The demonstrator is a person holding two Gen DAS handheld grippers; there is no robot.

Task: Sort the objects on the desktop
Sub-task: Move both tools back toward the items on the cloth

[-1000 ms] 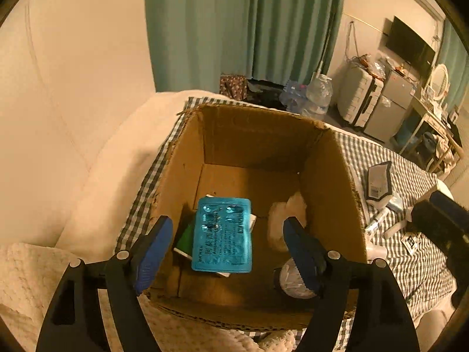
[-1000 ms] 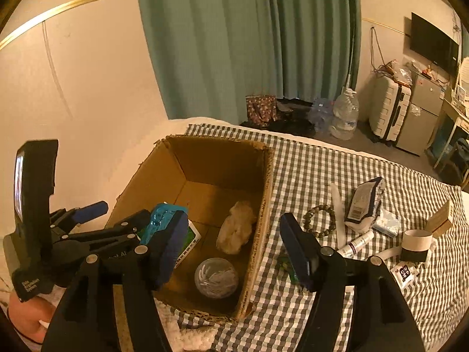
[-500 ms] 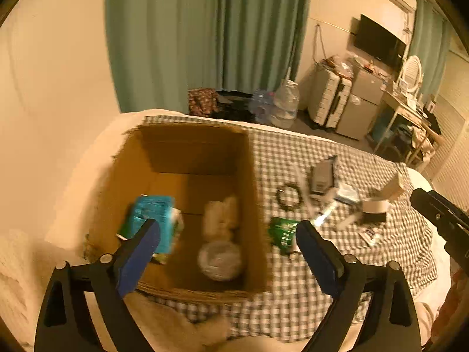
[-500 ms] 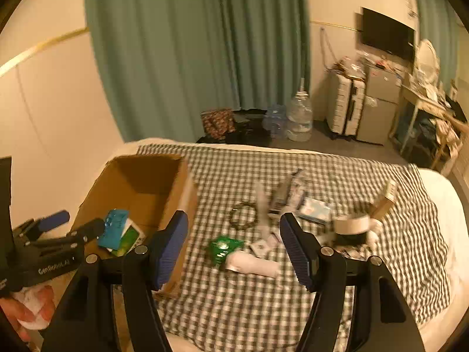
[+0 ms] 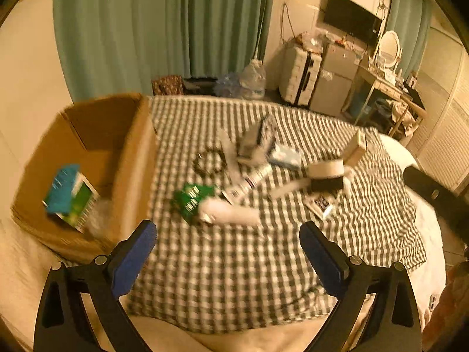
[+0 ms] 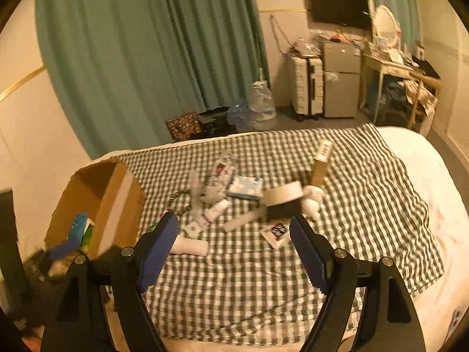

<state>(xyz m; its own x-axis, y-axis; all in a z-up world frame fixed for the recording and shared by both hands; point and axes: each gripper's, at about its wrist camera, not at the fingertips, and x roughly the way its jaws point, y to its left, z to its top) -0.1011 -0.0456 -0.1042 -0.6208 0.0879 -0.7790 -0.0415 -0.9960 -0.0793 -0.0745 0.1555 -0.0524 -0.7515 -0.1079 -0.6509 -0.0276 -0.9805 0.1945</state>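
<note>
Both tools are over the near edge of the bed, and I'm looking along them at the checked cloth (image 5: 234, 278). Left tool (image 5: 228, 242): pads spread wide, nothing between them. Right tool (image 6: 233, 236): its jaws have just been opening, also with nothing between the pads, only cloth beyond.

Cardboard box (image 5: 134, 176) sits at the left end of the cloth, open at the top. Inside I can see a blue blister pack (image 5: 63, 187) leaning on a green and white box (image 5: 80, 205); the rest in there is too blurred for me to name.

Out on the cloth, the loose things lie in a cluster right of the box: a green packet (image 5: 192, 198) nearest it, a white cylinder (image 5: 231, 212) touching that packet, a dark bead bracelet (image 5: 209, 162) further back, a small tube (image 5: 252, 177), a roll of tape (image 6: 283, 195) and a tan carton (image 6: 322, 158) standing tilted at the far right. In the right view a printed card (image 6: 277, 230) lies just beyond the right pad.
</note>
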